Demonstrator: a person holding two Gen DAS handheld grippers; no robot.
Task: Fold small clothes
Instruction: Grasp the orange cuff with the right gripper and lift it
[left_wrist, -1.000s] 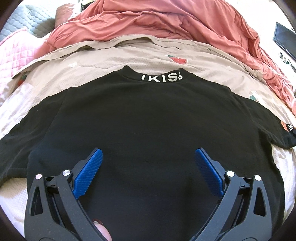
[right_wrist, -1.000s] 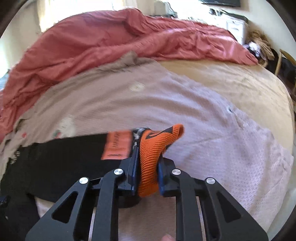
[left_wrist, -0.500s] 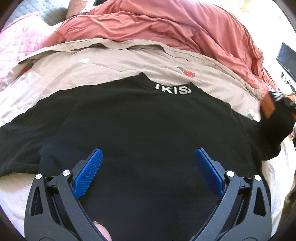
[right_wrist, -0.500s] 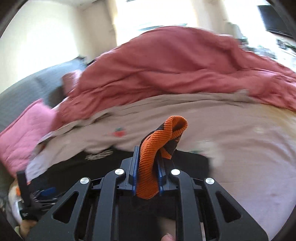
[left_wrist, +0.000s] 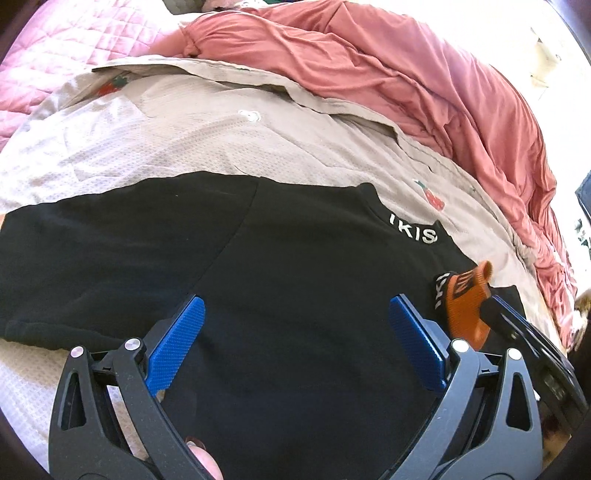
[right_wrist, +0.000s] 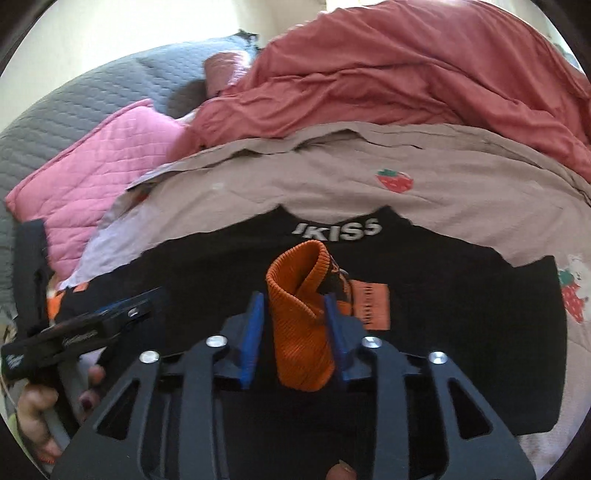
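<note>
Bedsheet (right_wrist: 461, 192) — black shirt (left_wrist: 295, 295), orange cuff (right_wrist: 303, 332)

A home bedroom: the bed (right_wrist: 461, 192) wears a beige sheet printed with strawberries. At its far side lies a rumpled red duvet (right_wrist: 406, 74); left of the duvet sit a pink quilted pillow (right_wrist: 99, 155) and a grey quilted headboard (right_wrist: 74, 92).

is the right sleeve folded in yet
Folded in: the orange cuff lies over the black shirt chest, with the right tool around it, jaws slightly apart.
</note>
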